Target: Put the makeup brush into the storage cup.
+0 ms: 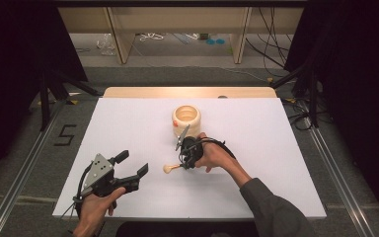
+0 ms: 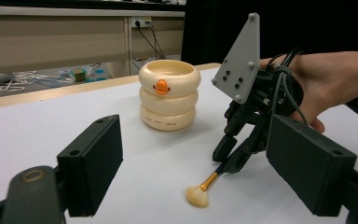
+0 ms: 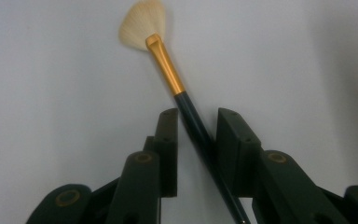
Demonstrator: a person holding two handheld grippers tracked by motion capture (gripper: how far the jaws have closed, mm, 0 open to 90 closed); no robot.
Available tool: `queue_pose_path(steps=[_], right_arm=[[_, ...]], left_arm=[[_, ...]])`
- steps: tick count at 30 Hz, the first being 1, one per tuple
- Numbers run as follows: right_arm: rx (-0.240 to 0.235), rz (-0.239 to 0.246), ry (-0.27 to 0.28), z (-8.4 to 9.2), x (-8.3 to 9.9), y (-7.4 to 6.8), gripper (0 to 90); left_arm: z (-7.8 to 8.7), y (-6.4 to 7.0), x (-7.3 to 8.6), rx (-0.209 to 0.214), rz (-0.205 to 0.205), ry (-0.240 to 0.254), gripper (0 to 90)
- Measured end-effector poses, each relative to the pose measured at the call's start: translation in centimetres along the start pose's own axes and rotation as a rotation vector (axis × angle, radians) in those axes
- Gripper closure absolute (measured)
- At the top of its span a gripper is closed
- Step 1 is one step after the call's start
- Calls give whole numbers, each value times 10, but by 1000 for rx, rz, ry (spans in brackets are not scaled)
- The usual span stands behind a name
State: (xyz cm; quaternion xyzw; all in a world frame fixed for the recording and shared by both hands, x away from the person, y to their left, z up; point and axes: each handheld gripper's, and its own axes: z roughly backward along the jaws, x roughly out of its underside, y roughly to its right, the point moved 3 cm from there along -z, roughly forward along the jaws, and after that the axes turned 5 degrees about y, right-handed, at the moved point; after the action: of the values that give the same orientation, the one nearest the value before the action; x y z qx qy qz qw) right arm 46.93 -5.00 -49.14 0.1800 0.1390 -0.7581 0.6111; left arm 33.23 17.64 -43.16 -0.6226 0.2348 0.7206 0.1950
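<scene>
Between right hand-held gripper (image 3: 196,140) jaws — brush (image 3: 168,70)

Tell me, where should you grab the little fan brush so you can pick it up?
Grab the brush by its thin dark handle, coming down from above with a jaw on each side. It lies flat on the white table, and the handle is straight and hard, while the fluffy bristles would squash. The right gripper already straddles the handle there.
</scene>
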Motion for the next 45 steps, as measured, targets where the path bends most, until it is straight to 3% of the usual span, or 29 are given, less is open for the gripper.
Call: queue_pose_path(steps=[15, 22, 23, 38, 39, 40, 45], right_arm=[[-5, 13, -36, -1, -4, -2, 754], [0, -10, -44, -1, -4, -4, 777], [-4, 14, -46, -1, -5, -3, 779], [-6, 27, -78, -1, -7, -6, 799], [0, 7, -80, -2, -8, -7, 800], [5, 26, -79, -2, -8, -5, 800], [-5, 30, -86, -2, -8, -6, 804]], left_arm=[[0, 0, 0, 0, 3, 3, 183], [0, 0, 0, 1, -1, 2, 183], [0, 0, 0, 1, -1, 2, 183], [0, 0, 0, -1, -3, -3, 183], [0, 0, 0, -2, -1, -3, 183], [0, 0, 0, -1, -1, -2, 183], [0, 0, 0, 0, -1, -1, 183]])
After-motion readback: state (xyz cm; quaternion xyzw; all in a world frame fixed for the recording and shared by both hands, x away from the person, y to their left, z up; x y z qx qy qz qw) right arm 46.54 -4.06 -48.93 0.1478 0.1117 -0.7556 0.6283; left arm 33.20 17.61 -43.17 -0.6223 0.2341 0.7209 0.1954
